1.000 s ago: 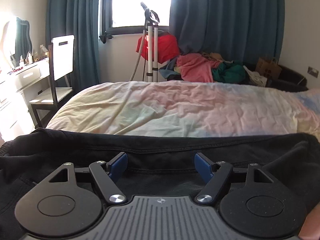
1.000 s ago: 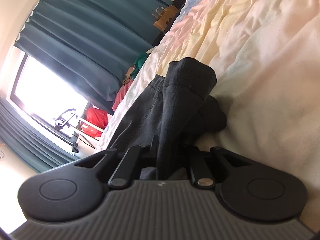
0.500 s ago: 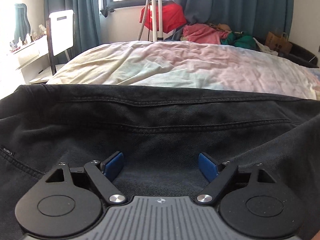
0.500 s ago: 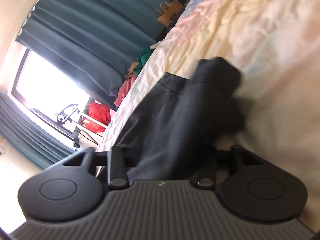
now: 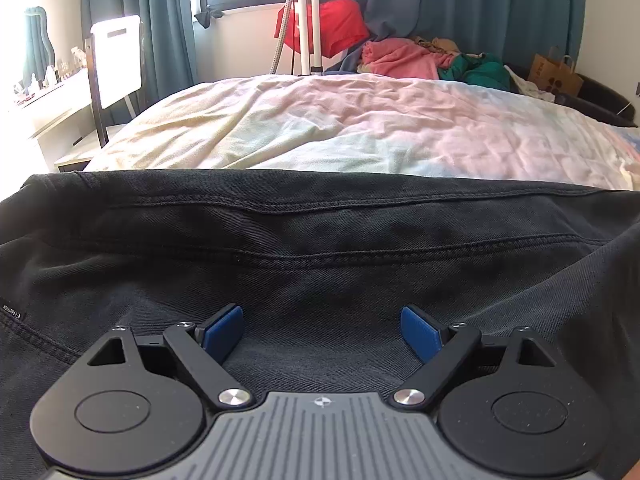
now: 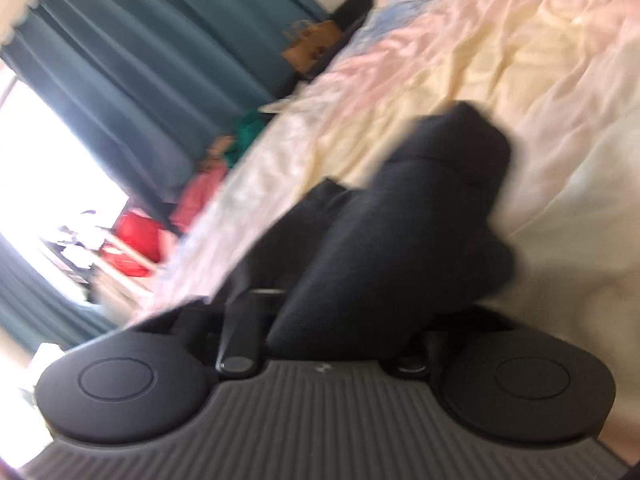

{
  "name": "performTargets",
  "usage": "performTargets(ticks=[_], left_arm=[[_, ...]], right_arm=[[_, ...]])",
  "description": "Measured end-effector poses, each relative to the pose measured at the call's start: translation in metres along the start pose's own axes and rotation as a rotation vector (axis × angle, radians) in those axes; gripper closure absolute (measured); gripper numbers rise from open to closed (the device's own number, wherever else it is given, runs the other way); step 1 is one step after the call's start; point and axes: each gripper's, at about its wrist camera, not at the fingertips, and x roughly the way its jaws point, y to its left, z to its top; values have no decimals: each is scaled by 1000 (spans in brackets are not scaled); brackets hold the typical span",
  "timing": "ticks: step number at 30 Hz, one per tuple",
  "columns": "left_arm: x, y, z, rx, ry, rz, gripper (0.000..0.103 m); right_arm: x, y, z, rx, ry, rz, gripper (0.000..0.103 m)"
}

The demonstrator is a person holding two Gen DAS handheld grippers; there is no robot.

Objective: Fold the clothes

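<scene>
A black denim garment [image 5: 320, 248] lies spread across the near part of the bed, with seams running left to right. My left gripper [image 5: 322, 330] hovers just over it, jaws wide apart, with blue pads [image 5: 224, 330] showing and nothing between them. In the blurred right wrist view the same black garment [image 6: 404, 240] bunches up between the fingers of my right gripper [image 6: 340, 328]. The cloth hides the fingertips, and the jaws look spread wider than a firm pinch.
The bed has a pastel, rumpled cover [image 5: 360, 128]. Beyond it are a pile of pink and green clothes [image 5: 420, 60], a tripod stand [image 5: 306, 28] with a red cloth, teal curtains, a paper bag [image 5: 554, 76], and a chair with a dresser [image 5: 116, 64] at left.
My left gripper has dropped lower and moved forward over the black garment, which now fills more of its view. My right gripper's jaws have spread apart and it is moving; its view is blurred.
</scene>
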Motion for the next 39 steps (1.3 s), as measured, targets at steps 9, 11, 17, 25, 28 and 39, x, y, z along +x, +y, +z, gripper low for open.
performTargets(ticks=[9, 11, 17, 25, 28, 39], left_arm=[[-11, 12, 9, -27, 3, -4, 15], [-19, 19, 14, -56, -10, -5, 15], [-65, 48, 27, -172, -119, -42, 15], [-123, 98, 35, -326, -253, -9, 15], [-131, 117, 34, -393, -266, -28, 15], [-122, 134, 30, -500, -234, -108, 15]], right_arm=[[-51, 105, 18, -316, -129, -27, 91], [-69, 142, 16, -414, -174, 2, 91], [-118, 258, -44, -758, -280, 156, 91], [-121, 322, -212, -1073, -143, 332, 91], [-111, 328, -280, -1189, -37, 361, 92], [-112, 296, -328, -1259, 15, 401, 91]])
